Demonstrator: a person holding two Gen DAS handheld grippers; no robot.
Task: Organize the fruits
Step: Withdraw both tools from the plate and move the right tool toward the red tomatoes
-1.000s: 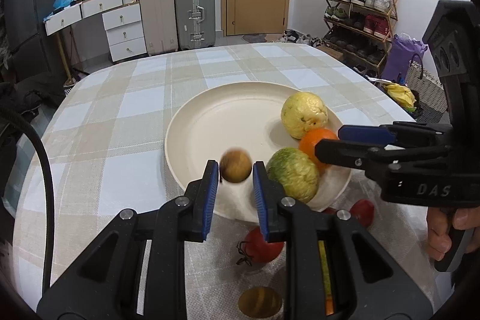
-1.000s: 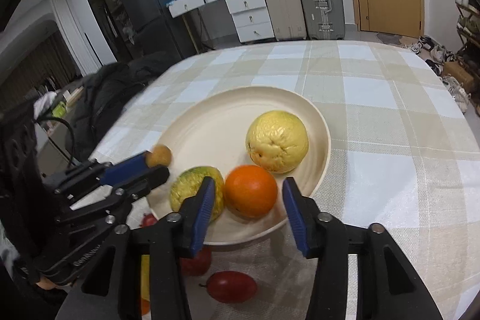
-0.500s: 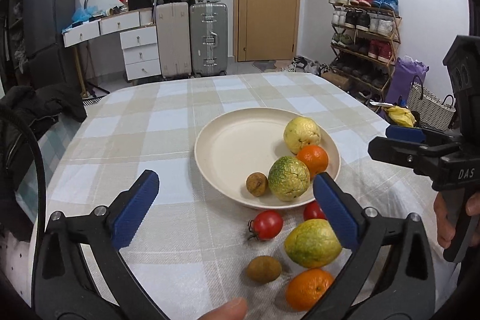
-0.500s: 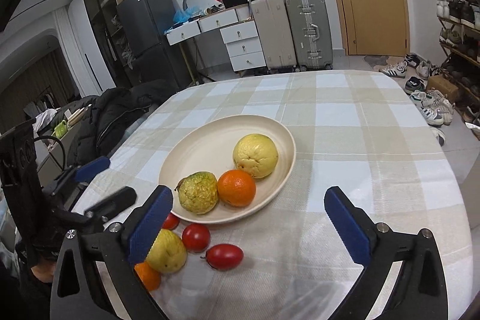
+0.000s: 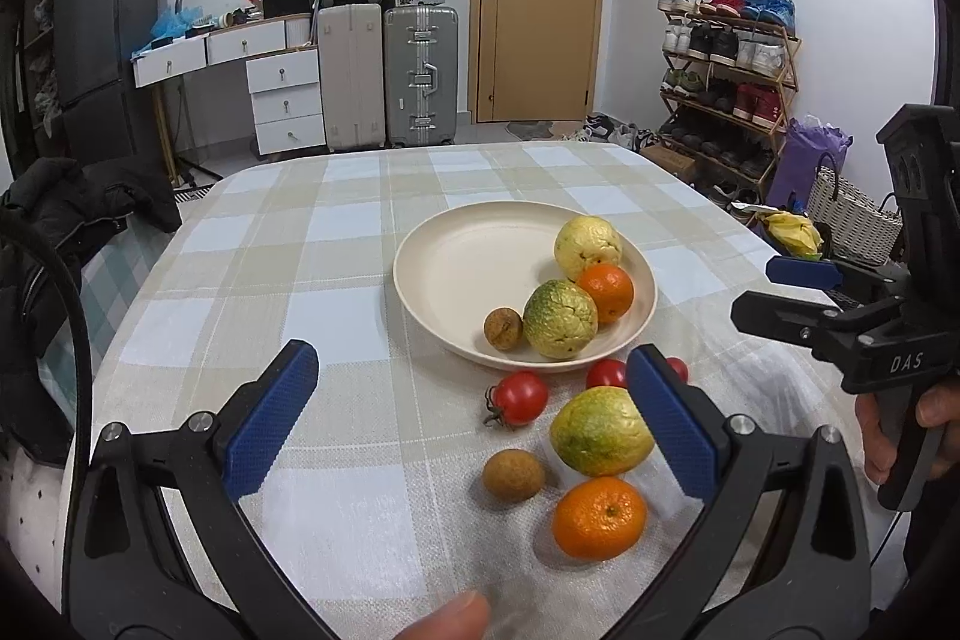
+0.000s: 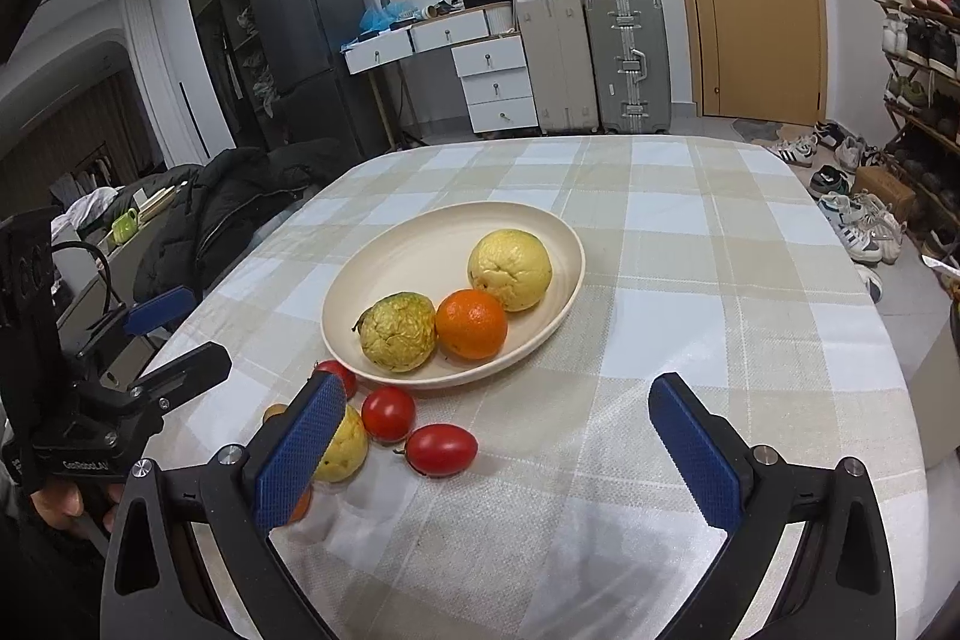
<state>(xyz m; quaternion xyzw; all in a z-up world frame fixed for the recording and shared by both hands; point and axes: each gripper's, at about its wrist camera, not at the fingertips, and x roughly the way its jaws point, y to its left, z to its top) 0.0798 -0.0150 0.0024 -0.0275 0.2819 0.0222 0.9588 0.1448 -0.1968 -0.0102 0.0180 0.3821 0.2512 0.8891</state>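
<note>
A cream plate point(image 5: 456, 268) point(image 6: 390, 274) on the checked tablecloth holds a yellow citrus point(image 5: 587, 247), an orange point(image 5: 607, 292), a green-yellow citrus point(image 5: 560, 319) and a small brown fruit point(image 5: 503, 329). On the cloth in front of it lie red tomatoes point(image 5: 519, 397) point(image 6: 441, 449), a green-yellow fruit point(image 5: 600, 430), a second brown fruit point(image 5: 513, 473) and an orange point(image 5: 599, 517). My left gripper point(image 5: 474, 418) is open and empty, raised above the loose fruit. My right gripper point(image 6: 495, 445) is open and empty, held back from the plate.
The table point(image 6: 690, 280) has a rounded edge all round. A black jacket point(image 5: 72, 214) lies off its left side. Suitcases point(image 5: 420, 76), drawers and a door stand behind. A shoe rack point(image 5: 726, 88) and basket stand at the right.
My left gripper let go of the small brown fruit, which now rests on the plate, and opened wide and drew back. My right gripper also opened wide and pulled back.
</note>
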